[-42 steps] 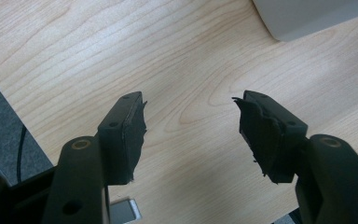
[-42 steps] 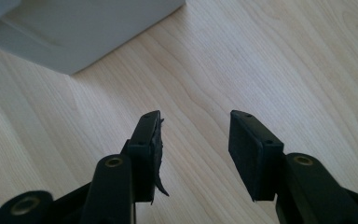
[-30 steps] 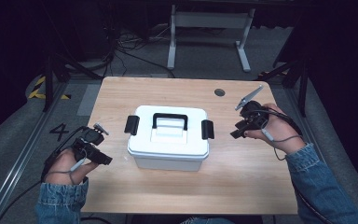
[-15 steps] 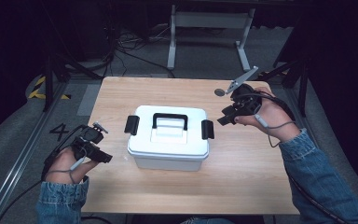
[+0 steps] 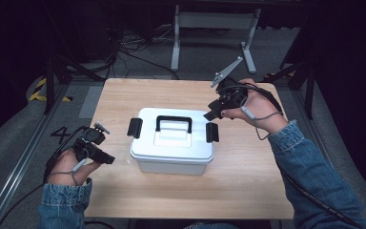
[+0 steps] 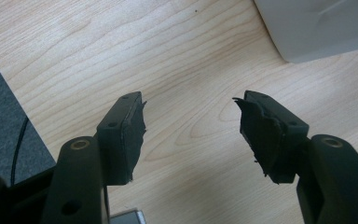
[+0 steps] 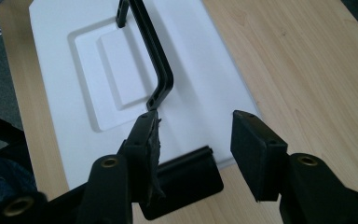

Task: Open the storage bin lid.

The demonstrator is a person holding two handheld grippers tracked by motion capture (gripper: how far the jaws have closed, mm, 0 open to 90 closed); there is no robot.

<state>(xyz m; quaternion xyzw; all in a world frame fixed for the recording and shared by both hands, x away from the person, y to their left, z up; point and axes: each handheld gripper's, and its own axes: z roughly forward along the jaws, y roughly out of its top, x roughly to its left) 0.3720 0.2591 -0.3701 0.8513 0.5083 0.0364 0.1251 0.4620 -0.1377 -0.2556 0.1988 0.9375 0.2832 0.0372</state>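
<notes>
- Leftmost, the left gripper (image 5: 108,158) sits low by the table's (image 5: 248,191) left edge, jaws spread with bare wood between them — released, gripping nothing. In its own view a corner of the box (image 6: 321,28) shows at top right, near but apart.
- Centre: the box (image 5: 171,143) stands mid-table, squarely upright, lid on. It is a white plastic tub with rounded corners, a lid with a stepped recess, a black handle (image 5: 174,123) lying over that recess, and a black latch on each short end — left latch (image 5: 134,128), right latch (image 5: 212,132).
- Handling, as I judge it: rigid hard plastic, smooth and a bit slippery on the walls, probably light unless filled; contents cannot be seen. It is not fragile, but the lid may flex.
- Best holds look like the latches for opening and the handle for lifting; the slick, wide body suits neither gripper.
- Rightmost, the right gripper (image 5: 213,113) hovers just above the right latch (image 7: 182,186), pointing down at it. Its jaws have just been opening, stand wide and press on nothing; the latch lies below and between them.
</notes>
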